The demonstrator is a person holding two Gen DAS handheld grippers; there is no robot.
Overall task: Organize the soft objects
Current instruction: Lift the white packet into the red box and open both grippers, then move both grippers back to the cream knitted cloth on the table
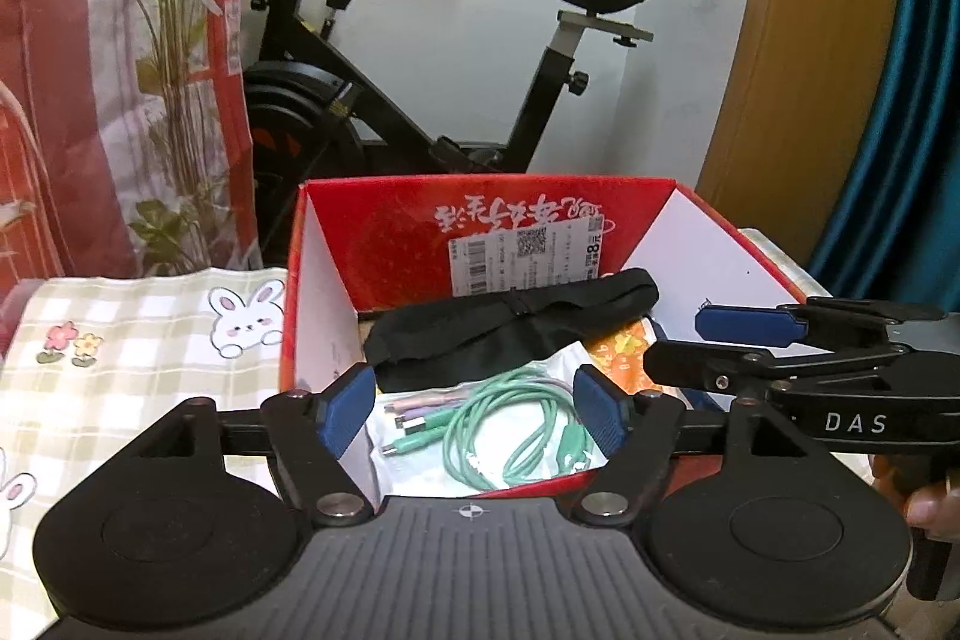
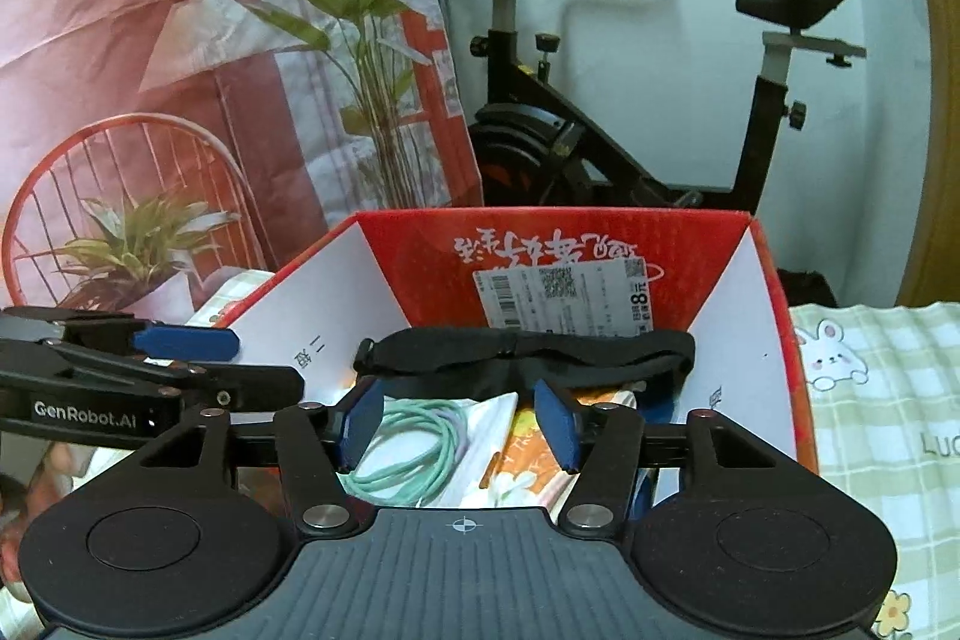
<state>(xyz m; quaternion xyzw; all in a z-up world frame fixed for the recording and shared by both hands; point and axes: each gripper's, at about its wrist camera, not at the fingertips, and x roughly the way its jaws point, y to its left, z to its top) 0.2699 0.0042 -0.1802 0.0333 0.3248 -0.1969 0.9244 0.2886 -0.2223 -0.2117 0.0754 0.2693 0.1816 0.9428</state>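
Observation:
A red cardboard box point(image 1: 384, 232) point(image 2: 408, 250) with white inner walls stands open in front of both grippers. Inside, a black fabric eye mask point(image 1: 510, 334) point(image 2: 522, 355) lies across the far part, on top of the other contents. Nearer lie a coiled green cable point(image 1: 504, 436) point(image 2: 414, 454), a white packet point(image 1: 420, 472) and an orange patterned packet point(image 1: 624, 358) point(image 2: 528, 448). My left gripper point(image 1: 474, 400) point(image 2: 240, 361) hovers open over the box's near-left side, nothing between its blue pads. My right gripper point(image 2: 459, 418) point(image 1: 690, 343) is open too, just short of the mask.
The box sits on a checked tablecloth point(image 1: 150, 340) point(image 2: 870, 400) printed with rabbits. Behind it stands a black exercise bike point(image 1: 420, 100) point(image 2: 600, 148). A plant-print curtain point(image 1: 120, 70) hangs at the left and a wooden door point(image 1: 780, 70) is at the right.

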